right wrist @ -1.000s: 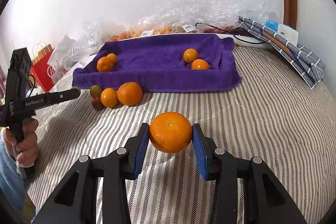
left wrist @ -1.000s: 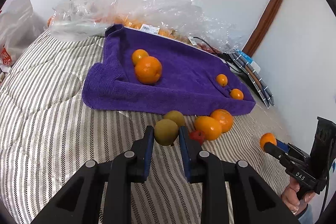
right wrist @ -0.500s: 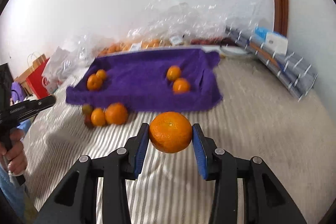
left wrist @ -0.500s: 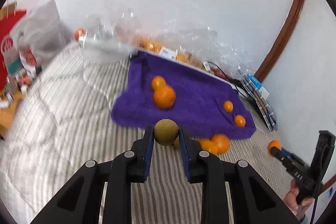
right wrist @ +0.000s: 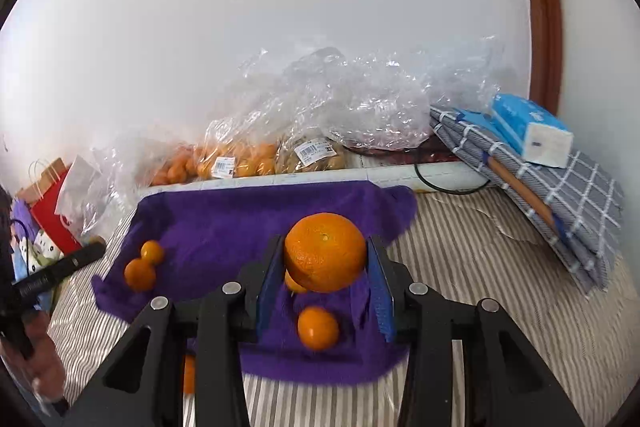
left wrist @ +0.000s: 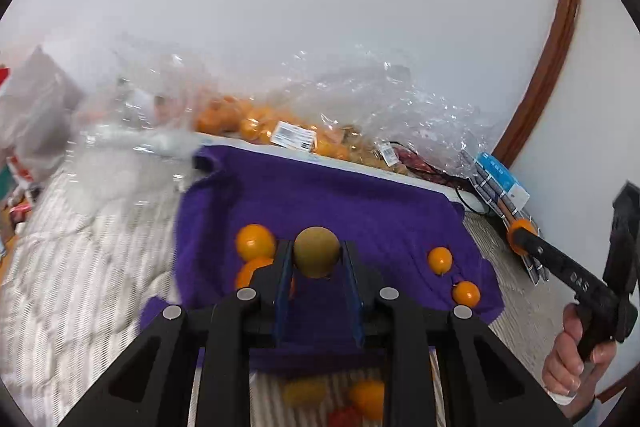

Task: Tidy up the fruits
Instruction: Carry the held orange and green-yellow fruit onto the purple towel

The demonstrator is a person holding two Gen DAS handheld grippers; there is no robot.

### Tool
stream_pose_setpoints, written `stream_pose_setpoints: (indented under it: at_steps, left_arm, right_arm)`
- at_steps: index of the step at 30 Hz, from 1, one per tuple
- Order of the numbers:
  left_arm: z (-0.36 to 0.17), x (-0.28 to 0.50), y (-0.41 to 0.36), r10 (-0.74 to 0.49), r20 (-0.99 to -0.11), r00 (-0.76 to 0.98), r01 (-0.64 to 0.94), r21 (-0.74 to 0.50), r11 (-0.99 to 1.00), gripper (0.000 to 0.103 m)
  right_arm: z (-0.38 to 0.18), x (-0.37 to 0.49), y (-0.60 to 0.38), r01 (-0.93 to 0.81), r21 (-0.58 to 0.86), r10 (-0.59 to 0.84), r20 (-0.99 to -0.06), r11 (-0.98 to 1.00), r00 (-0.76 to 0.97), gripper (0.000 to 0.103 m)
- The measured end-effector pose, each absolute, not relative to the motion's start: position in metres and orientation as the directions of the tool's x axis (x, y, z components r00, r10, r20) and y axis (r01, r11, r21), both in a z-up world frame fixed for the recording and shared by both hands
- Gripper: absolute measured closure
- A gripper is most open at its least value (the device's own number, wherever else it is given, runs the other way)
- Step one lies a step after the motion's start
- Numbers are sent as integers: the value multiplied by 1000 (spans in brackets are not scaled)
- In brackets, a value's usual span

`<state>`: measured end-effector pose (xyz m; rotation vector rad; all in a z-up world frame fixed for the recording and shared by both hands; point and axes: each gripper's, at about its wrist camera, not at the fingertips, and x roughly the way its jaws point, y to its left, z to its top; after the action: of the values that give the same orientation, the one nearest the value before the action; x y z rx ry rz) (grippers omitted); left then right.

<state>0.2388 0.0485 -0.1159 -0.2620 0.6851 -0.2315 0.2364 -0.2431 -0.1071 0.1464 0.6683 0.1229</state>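
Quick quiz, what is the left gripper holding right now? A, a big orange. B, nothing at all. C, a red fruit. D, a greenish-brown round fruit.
D: in the left wrist view the left gripper has its fingers pressed on either side of a greenish-brown fruit above the purple towel; the big orange sits in the right gripper.
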Motion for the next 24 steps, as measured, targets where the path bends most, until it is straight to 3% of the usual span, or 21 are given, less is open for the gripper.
stream_pose_setpoints:
  at_steps: [8, 12, 24]
  left_arm:
    - [-152, 247, 21, -261, -660, 704, 169, -201, 965, 80]
    - [-161, 250, 19, -291, -681, 672, 175, -236, 956, 80]
    - [-166, 252, 20, -271, -684, 677, 153, -230, 961, 80]
  right_arm:
    - [-152, 260, -249, -47, 229, 193, -668, 972, 719, 62]
    - [-159, 263, -249, -67, 276, 243, -677, 959, 694, 62]
    - [-169, 264, -236, -84, 224, 220, -702, 971, 677, 62]
